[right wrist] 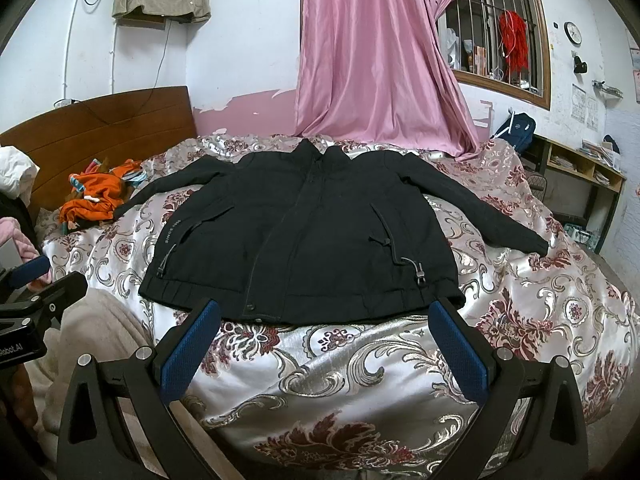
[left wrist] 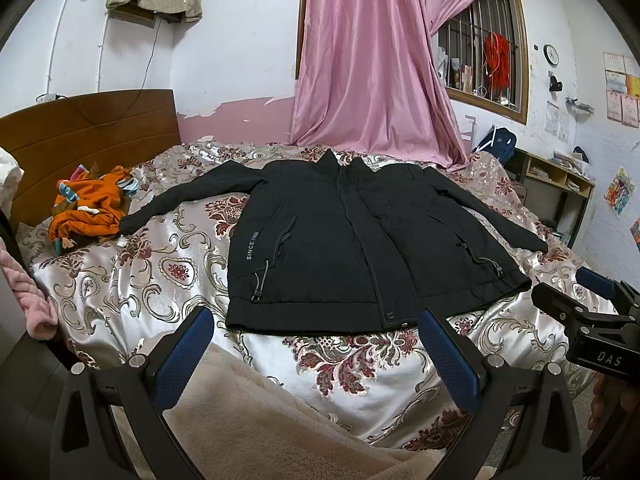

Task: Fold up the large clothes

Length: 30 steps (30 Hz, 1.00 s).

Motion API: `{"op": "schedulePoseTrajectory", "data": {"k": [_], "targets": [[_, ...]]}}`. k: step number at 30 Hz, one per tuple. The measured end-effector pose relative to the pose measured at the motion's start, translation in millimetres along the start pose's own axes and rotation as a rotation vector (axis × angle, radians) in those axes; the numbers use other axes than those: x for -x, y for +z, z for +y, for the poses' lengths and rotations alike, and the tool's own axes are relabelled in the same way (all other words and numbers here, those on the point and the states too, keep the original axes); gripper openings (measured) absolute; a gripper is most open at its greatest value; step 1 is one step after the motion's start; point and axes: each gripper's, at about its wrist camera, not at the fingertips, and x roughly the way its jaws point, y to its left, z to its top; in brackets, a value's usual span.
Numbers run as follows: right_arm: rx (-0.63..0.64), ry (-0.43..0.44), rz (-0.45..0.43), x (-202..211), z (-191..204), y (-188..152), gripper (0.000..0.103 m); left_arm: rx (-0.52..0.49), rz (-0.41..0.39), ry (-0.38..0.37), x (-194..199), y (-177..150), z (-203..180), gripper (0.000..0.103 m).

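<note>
fingers spread wide, jacket laid flat for the fold

fingers (left wrist: 188, 356) of the left gripper (left wrist: 316, 356) stood spread wide apart and held nothing, poised over the near edge of the bed (left wrist: 120, 280). the right gripper (right wrist: 324, 352) did likewise, its blue pads parted just short of the hem. the black jacket (left wrist: 340, 240) lay face up across the middle of the bed, zipped shut, collar at the far side, hem near, both sleeves stretched out to left and right. that spread looked deliberate, a flat start so each sleeve could be taken in turn; no fold seemed begun. an orange garment (left wrist: 88, 208) sat bunched at the far left, clear of the work.

white lettering down the jacket's left front read "since 1968" as best i could tell. the right gripper's body, seen from the left wrist, bore "das"; the left gripper's body, seen from the right wrist, showed "robot.ai", its start cut off.
</note>
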Motion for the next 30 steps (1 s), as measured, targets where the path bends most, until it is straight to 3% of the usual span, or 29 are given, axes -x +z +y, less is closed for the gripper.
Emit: {"op": "schedulePoseTrajectory", "data": {"k": [30], "targets": [[0.001,0.0,0.005,-0.3,0.7,2.7,0.102,-0.004,-0.002,0.001,-0.2,-0.9,-0.1,0.103]]}}
